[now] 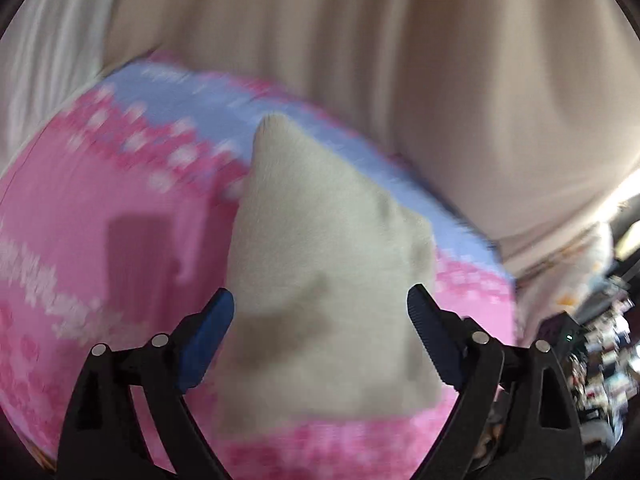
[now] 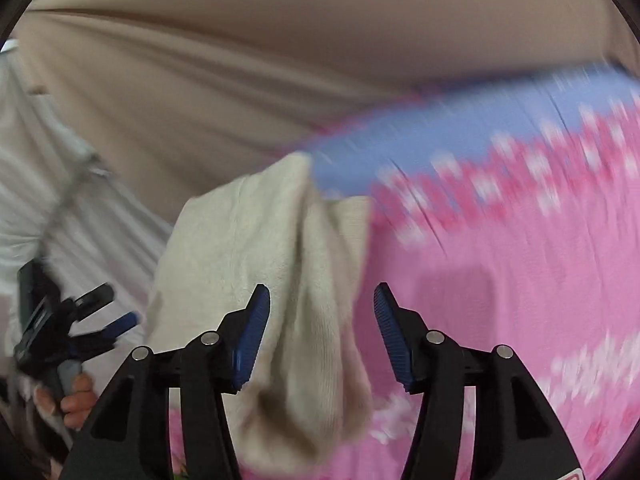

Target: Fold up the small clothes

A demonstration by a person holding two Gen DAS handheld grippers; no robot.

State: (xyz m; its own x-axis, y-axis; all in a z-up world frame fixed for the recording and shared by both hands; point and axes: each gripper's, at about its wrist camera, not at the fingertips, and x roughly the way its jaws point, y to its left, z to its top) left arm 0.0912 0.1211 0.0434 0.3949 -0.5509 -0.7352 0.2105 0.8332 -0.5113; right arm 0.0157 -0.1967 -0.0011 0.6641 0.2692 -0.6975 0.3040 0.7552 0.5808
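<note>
A cream fleece garment (image 1: 320,272) lies bunched on a pink and blue patterned blanket (image 1: 100,200). In the left wrist view my left gripper (image 1: 320,312) is open, its jaws wide apart on either side of the cloth, not closed on it. In the right wrist view the same garment (image 2: 260,280) hangs folded in front of my right gripper (image 2: 322,312), which is open with the cloth between and beyond its jaws. The left gripper (image 2: 108,312) shows at the far left of that view, open, held by a hand.
The blanket (image 2: 520,260) covers the surface, with a blue band along its far edge. Beige curtain (image 1: 360,40) hangs behind, with white cloth (image 2: 48,200) at the left. Cluttered shelves (image 1: 600,340) show at the right edge.
</note>
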